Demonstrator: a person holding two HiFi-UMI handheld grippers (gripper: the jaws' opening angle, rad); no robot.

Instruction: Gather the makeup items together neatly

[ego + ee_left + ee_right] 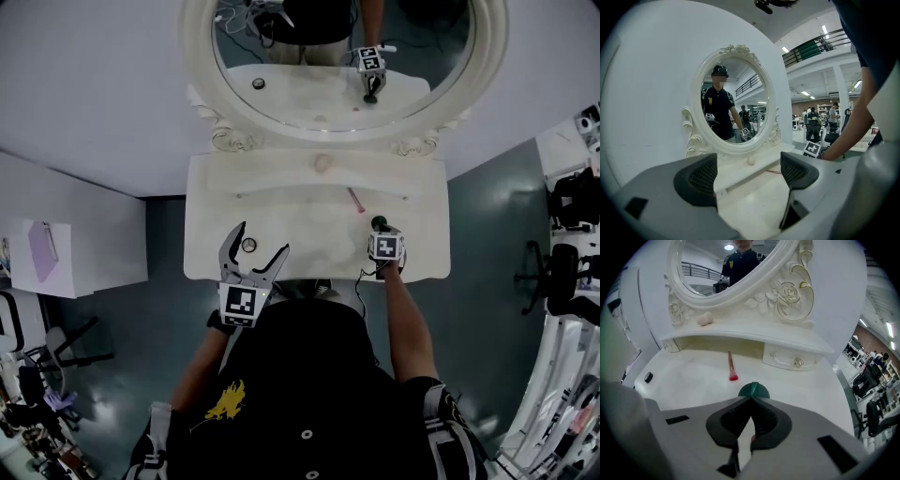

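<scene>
White vanity tabletop [684,376], lower centre of the right gripper view: green round soft pad [753,390], near edge pinched between the closed jaws of the right gripper [751,398]. Slim pink-tipped makeup brush [731,365] lies just above, apart. Left gripper [750,173], lower left of the head view: jaws wide apart, holding nothing. Small dark round compact [248,245] sits by its tips.

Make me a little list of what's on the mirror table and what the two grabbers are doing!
Place: white vanity table with oval mirror
Shelf: beige makeup sponge
Tabletop: pink brush lying flat; small dark round item at the front left
Left gripper: jaws wide apart, gripping nothing
Right gripper: jaws shut, seemingly pinching the green round item
Gathered yet: no, the items lie apart
</scene>
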